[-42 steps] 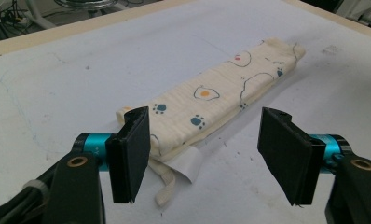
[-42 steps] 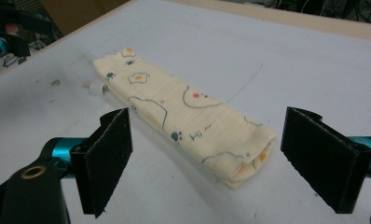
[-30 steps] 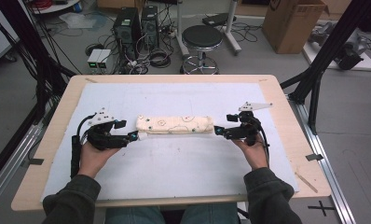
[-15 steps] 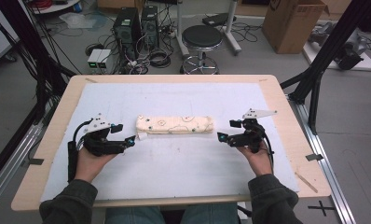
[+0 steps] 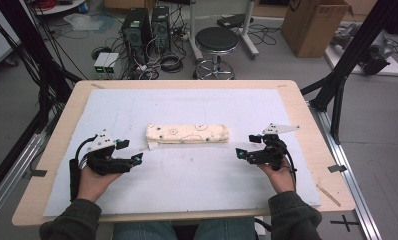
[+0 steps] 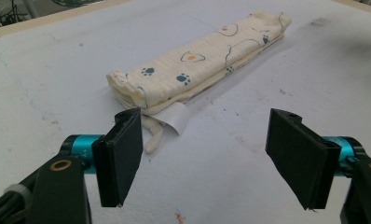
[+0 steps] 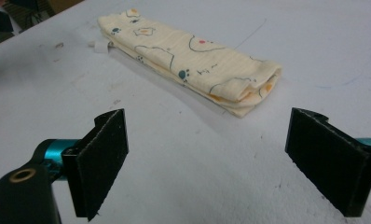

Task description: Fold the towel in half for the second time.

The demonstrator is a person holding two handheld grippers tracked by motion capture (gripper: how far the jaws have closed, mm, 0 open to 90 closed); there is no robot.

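A cream cloth (image 5: 188, 134) printed with paw prints and bears lies folded into a long narrow bundle in the middle of the white mat (image 5: 197, 185). A white tag sticks out at its left end. My left gripper (image 5: 130, 151) sits just left of and nearer than that end, open; its jaws have just been opening and nothing is between them. In the left gripper view the cloth (image 6: 197, 70) lies beyond the left gripper (image 6: 211, 158). My right gripper (image 5: 246, 146) stands open off the right end. In the right gripper view the cloth (image 7: 188, 58) lies ahead of the right gripper (image 7: 207, 158), apart from it.
The mat covers a wooden table (image 5: 307, 125). A small wooden stick (image 5: 328, 195) lies by the table's right front corner. Beyond the far edge, on the floor, stand a stool (image 5: 217, 42), computer towers (image 5: 147, 30) and a cardboard box (image 5: 314, 25).
Both grippers have drawn away from the cloth's two ends, outward and toward the near edge. The cloth stays folded where it was.
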